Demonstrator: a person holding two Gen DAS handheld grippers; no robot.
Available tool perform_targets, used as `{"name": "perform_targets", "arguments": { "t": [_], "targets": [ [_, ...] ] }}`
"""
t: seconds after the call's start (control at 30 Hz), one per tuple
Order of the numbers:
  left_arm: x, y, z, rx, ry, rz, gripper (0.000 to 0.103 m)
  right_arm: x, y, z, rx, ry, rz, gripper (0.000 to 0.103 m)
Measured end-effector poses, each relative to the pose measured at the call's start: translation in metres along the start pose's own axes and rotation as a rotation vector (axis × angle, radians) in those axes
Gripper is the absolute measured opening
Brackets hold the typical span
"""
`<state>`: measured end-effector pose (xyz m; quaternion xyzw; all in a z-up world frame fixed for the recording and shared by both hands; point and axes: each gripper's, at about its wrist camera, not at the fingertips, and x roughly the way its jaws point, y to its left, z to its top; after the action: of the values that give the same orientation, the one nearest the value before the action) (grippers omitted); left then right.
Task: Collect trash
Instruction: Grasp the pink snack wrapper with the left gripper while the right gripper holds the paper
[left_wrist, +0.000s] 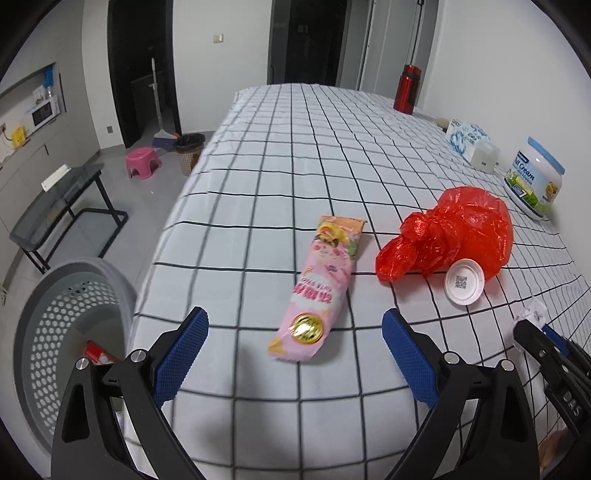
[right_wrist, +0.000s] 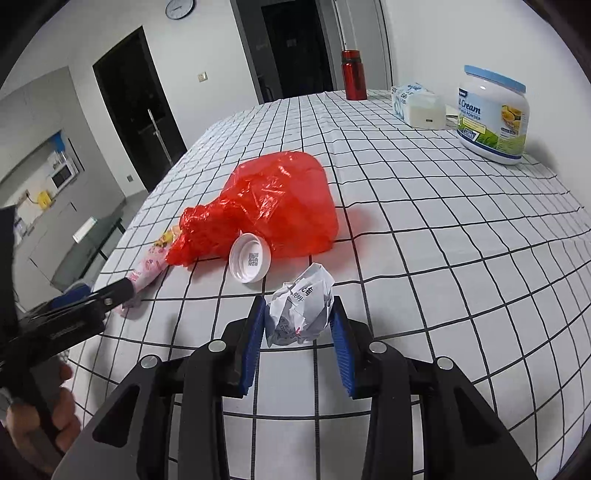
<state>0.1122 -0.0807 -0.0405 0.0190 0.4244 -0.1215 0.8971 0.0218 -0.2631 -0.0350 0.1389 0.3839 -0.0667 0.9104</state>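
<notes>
A pink snack wrapper (left_wrist: 320, 284) lies on the checked tablecloth just beyond my left gripper (left_wrist: 295, 328), which is open and empty above the table's near edge. A crumpled red plastic bag (left_wrist: 454, 236) and a white cap (left_wrist: 464, 281) lie to its right; the bag (right_wrist: 266, 210), the cap (right_wrist: 250, 257) and the wrapper (right_wrist: 147, 269) also show in the right wrist view. My right gripper (right_wrist: 299, 317) is shut on a crumpled paper ball (right_wrist: 301, 310), low over the cloth. The right gripper also shows at the left wrist view's right edge (left_wrist: 535, 332).
A grey perforated bin (left_wrist: 70, 332) stands below the table's left edge, with a red item inside. At the table's far right stand a milk-powder jar (right_wrist: 493, 114), a tissue pack (right_wrist: 417, 105) and a red bottle (right_wrist: 354, 75). A pink stool (left_wrist: 142, 162) and wicker bin (left_wrist: 189, 152) are on the floor.
</notes>
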Motion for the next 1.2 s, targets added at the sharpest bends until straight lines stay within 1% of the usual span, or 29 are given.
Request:
{"name": "perform_targets", "arguments": {
  "t": [0.1,0.2,0.43,0.47,0.5,0.53,0.6,0.63,0.7,0.73,0.8,0.9,1.07,1.2],
  "targets": [
    [0.012,-0.007,0.005,0.022,0.015,0.028,0.093,-0.001,-0.003,0.000,0.008,-0.007,0.022,0.034],
    [0.021,-0.011,0.008,0.034,0.024,0.041,0.093,0.000,-0.005,-0.001,0.017,-0.007,0.042,0.034],
    [0.034,-0.016,0.014,0.043,0.050,0.048,0.092,0.004,-0.012,-0.002,0.040,0.005,0.087,0.035],
    [0.035,-0.017,0.014,0.043,0.053,0.051,0.088,0.004,-0.013,-0.001,0.042,0.005,0.091,0.035],
    [0.036,-0.017,0.014,0.042,0.057,0.048,0.081,0.004,-0.013,-0.001,0.042,0.005,0.095,0.035],
    [0.037,-0.017,0.014,0.041,0.062,0.045,0.079,0.004,-0.013,-0.001,0.042,0.004,0.098,0.035],
    [0.038,-0.016,0.014,0.037,0.073,0.040,0.068,0.003,-0.012,-0.001,0.040,0.002,0.105,0.035],
    [0.038,-0.016,0.014,0.036,0.068,0.041,0.065,0.003,-0.012,-0.001,0.041,0.003,0.107,0.035],
    [0.036,-0.016,0.014,0.034,0.063,0.036,0.055,0.003,-0.013,-0.001,0.042,0.003,0.110,0.035],
    [0.036,-0.015,0.013,0.034,0.061,0.037,0.053,0.003,-0.013,-0.002,0.043,0.004,0.110,0.035],
    [0.033,-0.015,0.012,0.033,0.058,0.030,0.039,0.003,-0.013,-0.001,0.042,0.004,0.111,0.035],
    [0.028,-0.014,0.009,0.025,0.062,0.005,0.028,0.003,-0.013,-0.001,0.044,0.005,0.112,0.035],
    [0.018,-0.011,0.003,0.018,0.053,-0.011,0.026,0.003,-0.013,-0.002,0.046,0.003,0.109,0.035],
    [0.007,-0.009,-0.002,0.021,0.037,-0.006,0.026,0.003,-0.010,-0.003,0.039,0.002,0.105,0.035]
  ]
}}
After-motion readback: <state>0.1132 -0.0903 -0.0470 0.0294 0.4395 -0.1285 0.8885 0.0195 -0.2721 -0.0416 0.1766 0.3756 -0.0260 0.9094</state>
